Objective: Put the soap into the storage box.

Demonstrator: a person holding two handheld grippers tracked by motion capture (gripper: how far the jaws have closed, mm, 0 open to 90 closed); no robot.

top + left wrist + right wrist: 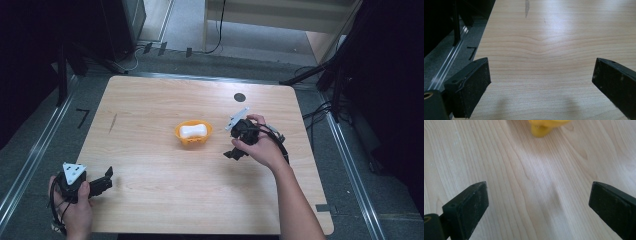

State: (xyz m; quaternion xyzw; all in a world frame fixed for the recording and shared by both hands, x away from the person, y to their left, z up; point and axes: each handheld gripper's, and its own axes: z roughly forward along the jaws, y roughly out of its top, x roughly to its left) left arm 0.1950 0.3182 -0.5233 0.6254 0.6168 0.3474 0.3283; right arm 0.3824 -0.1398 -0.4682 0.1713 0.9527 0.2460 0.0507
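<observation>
An orange bowl (194, 134) with a white bone-shaped piece (193, 130) in it sits at the middle of the wooden table (165, 100). My right gripper (233, 152) is a little right of the bowl, pointing down at the tabletop, open, nothing between its jaws. In the right gripper view the jaws stand wide apart (537, 202) over bare wood, and the bowl's yellow-orange foot (544, 127) shows at the top edge. My left gripper (106, 179) rests at the table's front left corner, open and empty; the left gripper view shows its pads (475, 86) over bare wood.
A round black mark (239, 97) lies on the table behind the right hand. A metal rail (35, 150) runs along the floor left of the table, and black stands and cables sit at the far right. A dark streak (526, 7) marks the wood ahead of the left gripper.
</observation>
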